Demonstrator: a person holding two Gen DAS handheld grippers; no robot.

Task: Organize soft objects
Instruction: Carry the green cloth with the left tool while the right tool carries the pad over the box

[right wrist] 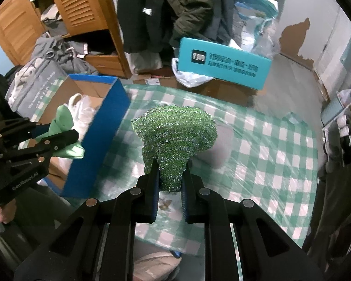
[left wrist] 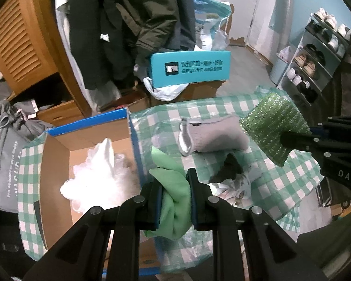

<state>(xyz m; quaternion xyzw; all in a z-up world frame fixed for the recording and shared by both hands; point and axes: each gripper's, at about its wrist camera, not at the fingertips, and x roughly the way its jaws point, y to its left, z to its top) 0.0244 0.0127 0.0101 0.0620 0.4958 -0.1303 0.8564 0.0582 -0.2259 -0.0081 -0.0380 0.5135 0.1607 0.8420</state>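
My left tongs (left wrist: 175, 194), clenched on the green cloth (left wrist: 173, 187), were nearer the box (left wrist: 58, 154), just leftward; right tongs (right wrist: 170, 182) gripped the glittery scrubber (right wrist: 175, 135).

materials / finish, both wrist views
green cloth (left wrist: 175, 194) soft matt fabric; sparkly scrubber (right wrist: 175, 138) rough, glittery mesh; grey sock (left wrist: 213, 138) ribbed knit; checked cover (right wrist: 257, 145) glossy crinkled plastic film; box (left wrist: 56, 164) raw matt cardboard inside, blue outside; cabinet (right wrist: 82, 4) wood, slatted.
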